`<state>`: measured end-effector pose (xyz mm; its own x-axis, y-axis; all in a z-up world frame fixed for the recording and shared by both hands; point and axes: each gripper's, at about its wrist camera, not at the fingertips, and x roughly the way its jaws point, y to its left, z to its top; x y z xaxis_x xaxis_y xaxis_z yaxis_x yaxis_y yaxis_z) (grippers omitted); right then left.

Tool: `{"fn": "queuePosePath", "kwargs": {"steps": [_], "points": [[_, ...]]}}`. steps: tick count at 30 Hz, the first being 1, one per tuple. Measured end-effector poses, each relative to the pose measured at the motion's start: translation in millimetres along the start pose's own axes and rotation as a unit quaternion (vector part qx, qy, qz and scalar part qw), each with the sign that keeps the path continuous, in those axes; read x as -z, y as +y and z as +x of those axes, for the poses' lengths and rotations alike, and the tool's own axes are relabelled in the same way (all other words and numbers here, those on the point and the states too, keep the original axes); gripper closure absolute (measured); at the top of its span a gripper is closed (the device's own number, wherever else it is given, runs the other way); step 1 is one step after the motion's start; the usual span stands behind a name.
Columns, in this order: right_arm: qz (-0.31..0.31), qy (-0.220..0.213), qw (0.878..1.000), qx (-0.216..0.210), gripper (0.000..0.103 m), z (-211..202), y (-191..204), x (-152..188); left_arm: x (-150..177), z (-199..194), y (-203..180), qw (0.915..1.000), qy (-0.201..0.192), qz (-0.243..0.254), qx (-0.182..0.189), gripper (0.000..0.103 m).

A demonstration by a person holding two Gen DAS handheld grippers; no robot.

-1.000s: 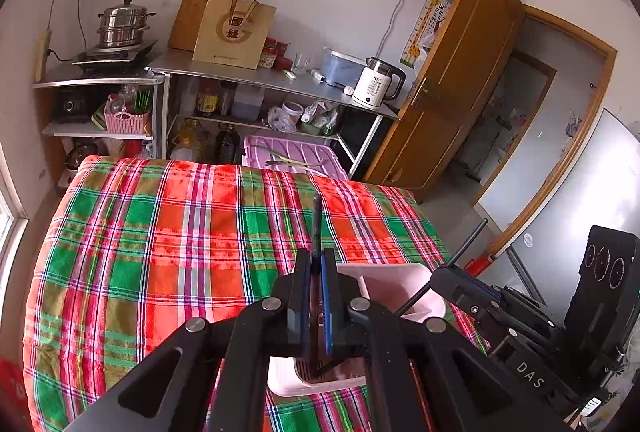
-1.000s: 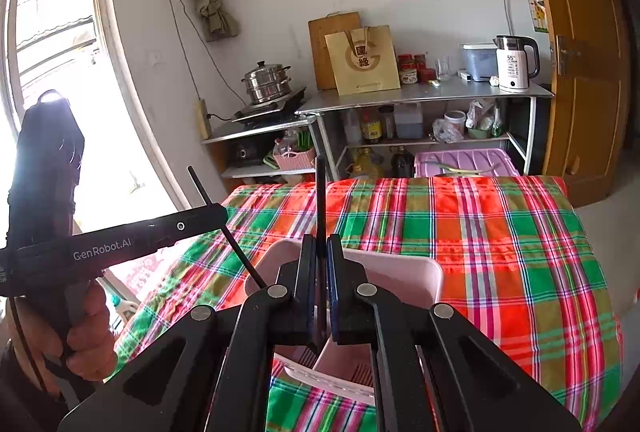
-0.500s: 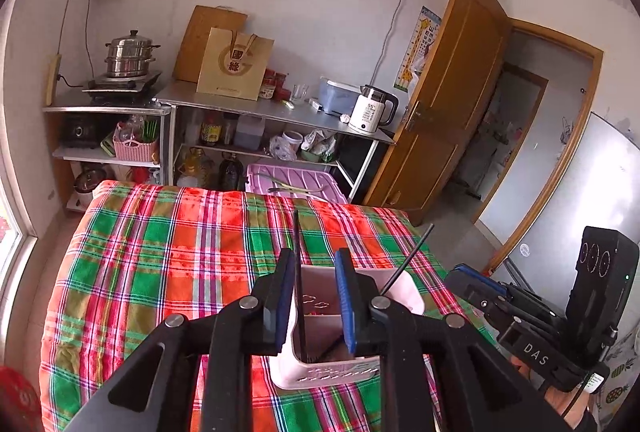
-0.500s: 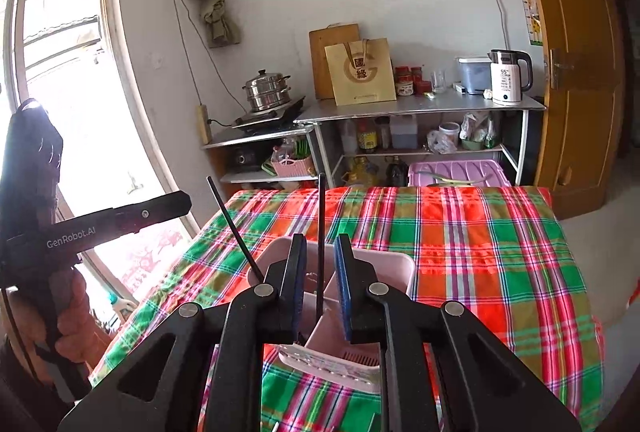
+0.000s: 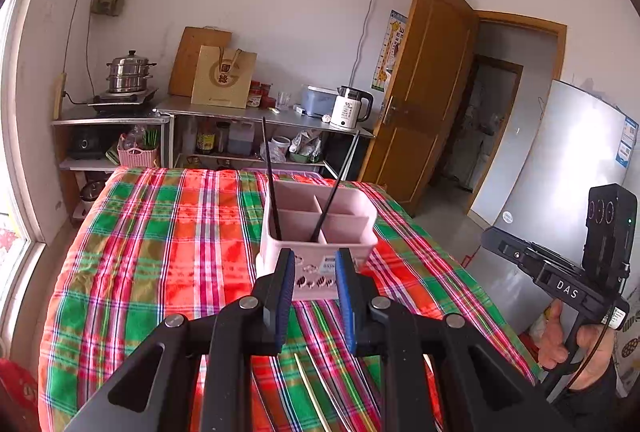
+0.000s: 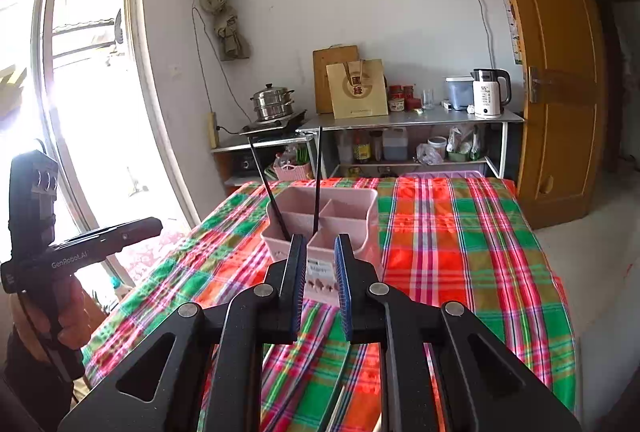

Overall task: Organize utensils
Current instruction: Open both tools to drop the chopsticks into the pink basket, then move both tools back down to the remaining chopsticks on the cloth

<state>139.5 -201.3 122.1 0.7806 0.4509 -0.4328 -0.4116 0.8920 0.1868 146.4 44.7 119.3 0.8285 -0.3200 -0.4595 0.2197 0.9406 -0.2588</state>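
Chopsticks [image 5: 271,175], two black, stand tilted in pink caddy [image 5: 320,232] at 12 o'clock. Left gripper [image 5: 314,264] and right gripper [image 6: 320,252]: fingers apart, holding nothing.

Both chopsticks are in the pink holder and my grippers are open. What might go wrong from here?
1. The two black chopsticks lean outward above the pink holder; a reaching left gripper or right gripper might clip them and tip it.
2. The loose sticks lying low on the cloth beneath the left gripper are easily missed.
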Motion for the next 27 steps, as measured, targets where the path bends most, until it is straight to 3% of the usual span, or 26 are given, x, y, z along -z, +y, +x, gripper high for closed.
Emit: {"fn": "queuePosePath", "kwargs": {"steps": [10, 27], "points": [[0.021, 0.032, 0.999, 0.013, 0.088, -30.3, -7.6, 60.9, 72.6, -24.1, -8.7, 0.9996, 0.029, -0.008, -0.001, 0.083], [0.047, 0.058, 0.997, 0.026, 0.088, -23.5, -32.2, 84.9, 103.3, -7.9, 13.5, 0.9969, 0.068, -0.028, -0.029, 0.083]]}}
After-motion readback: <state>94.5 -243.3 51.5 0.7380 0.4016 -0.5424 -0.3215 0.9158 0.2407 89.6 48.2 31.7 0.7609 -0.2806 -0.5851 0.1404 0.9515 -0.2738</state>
